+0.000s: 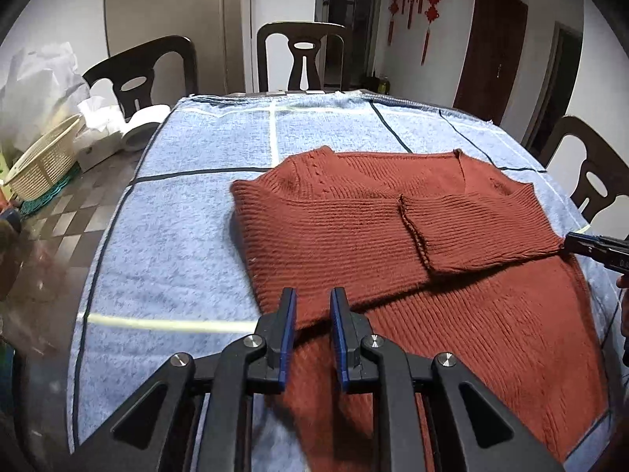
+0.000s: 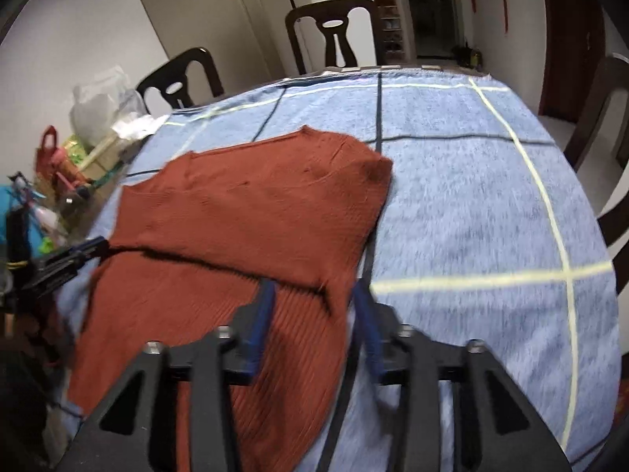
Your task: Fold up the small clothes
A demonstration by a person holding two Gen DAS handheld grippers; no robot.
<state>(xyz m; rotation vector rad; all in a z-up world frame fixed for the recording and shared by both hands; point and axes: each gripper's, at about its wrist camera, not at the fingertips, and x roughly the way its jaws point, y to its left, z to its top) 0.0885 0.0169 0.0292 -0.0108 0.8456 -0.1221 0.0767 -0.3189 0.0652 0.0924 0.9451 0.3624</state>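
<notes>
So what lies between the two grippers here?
Only the rust sweater, sleeves folded in, between the left gripper and right gripper, in both wrist views.

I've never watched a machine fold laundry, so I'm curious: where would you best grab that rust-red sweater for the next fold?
Probably the sweater's bottom hem, approached from the near edge. Both sleeves already lie folded across the chest, so the hem is the free, flat edge nearest both open grippers.

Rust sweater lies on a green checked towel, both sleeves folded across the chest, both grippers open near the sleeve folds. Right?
Not quite: the towel is blue, as the left wrist view shows. The rest holds: the rust sweater has both sleeves folded across, and the left gripper and right gripper are open.
</notes>
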